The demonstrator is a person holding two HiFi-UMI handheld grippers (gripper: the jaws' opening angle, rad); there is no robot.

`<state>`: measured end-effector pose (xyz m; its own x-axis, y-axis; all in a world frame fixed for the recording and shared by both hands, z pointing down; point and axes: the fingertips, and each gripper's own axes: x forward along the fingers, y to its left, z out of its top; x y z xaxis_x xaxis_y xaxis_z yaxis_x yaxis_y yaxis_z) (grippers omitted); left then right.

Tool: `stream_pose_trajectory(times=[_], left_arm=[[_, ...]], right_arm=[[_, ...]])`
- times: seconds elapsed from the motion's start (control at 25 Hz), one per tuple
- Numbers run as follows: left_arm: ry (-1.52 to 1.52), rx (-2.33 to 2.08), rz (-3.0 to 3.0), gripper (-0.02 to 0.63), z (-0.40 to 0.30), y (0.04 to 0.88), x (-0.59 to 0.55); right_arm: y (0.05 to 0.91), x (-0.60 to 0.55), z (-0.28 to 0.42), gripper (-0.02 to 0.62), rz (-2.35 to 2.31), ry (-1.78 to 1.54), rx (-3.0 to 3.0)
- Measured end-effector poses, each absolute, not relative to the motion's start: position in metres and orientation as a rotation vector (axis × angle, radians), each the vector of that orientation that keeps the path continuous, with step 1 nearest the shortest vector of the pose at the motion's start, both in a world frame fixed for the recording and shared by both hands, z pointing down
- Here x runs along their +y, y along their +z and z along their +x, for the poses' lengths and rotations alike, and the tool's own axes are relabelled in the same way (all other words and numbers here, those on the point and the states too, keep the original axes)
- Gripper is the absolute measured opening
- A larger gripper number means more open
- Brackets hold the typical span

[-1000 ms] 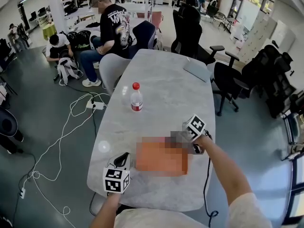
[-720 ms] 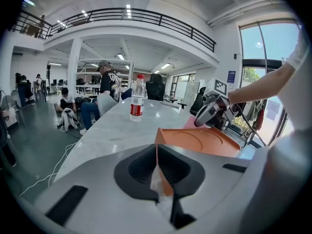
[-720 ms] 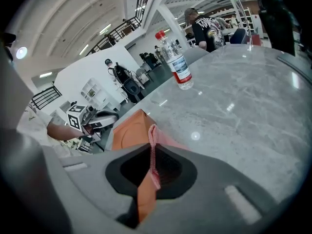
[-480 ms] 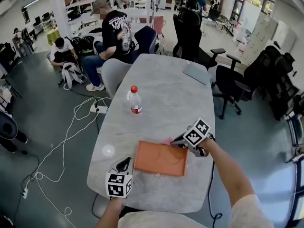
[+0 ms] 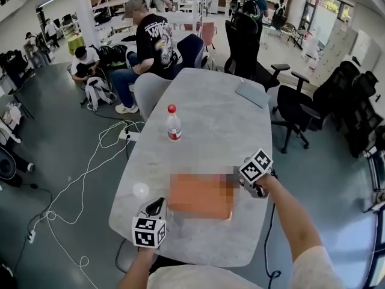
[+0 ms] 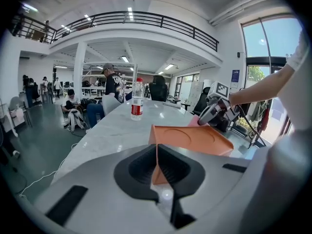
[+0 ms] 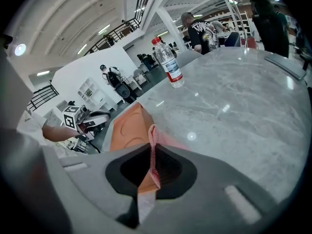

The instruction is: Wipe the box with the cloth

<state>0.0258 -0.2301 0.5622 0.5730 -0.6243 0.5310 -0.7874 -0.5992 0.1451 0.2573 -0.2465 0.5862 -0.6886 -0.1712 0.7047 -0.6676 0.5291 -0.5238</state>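
Step in hand, by judgement: wiping the top of the box (image 6: 195,139) with the cloth (image 7: 152,145). Left gripper (image 6: 157,165): closed tight on the thin near-left rim of the box, pinning it down. Right gripper (image 7: 152,165): closed on a fold of the pink cloth, at the right edge of the box. To do well: hold the left pinch firm against any sliding on the smooth table (image 5: 210,101); lay the cloth flat rather than edge-on; draw it across the whole face in overlapping strokes, corners and round hollows included; stop short of the left gripper. Box: orange, flat, shallow, thin-walled, with a raised rim and round shallow impressions in the upper face; probably light and slightly flexible. Location: flat on the grey marbled table, at the near end in front of the person, between the two grippers. Bottle (image 5: 173,124): upright, well apart, farther up the table.
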Motion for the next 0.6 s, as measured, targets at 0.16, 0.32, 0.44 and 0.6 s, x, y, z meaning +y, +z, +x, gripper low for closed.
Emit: stream_pose_trajectory(times=[0.16,0.32,0.44,0.6], left_arm=[[0.611,-1.165,2.435,0.017,0.024,0.559,-0.221],[0.603,-1.186,2.437,0.017,0.023,0.554,-0.22],[0.592,-1.217,2.442,0.017,0.017,0.546,-0.221],[0.573,-1.263,2.439,0.017,0.008,0.537,-0.214]], right_arm=[[0.584,-0.243,0.262,0.015,0.71,1.085,-2.176],[0.575,-0.245,0.269,0.015,0.757,0.999,-2.177],[0.561,-0.249,0.272,0.015,0.797,0.931,-2.188],[0.544,-0.249,0.268,0.015,0.82,0.849,-2.223]])
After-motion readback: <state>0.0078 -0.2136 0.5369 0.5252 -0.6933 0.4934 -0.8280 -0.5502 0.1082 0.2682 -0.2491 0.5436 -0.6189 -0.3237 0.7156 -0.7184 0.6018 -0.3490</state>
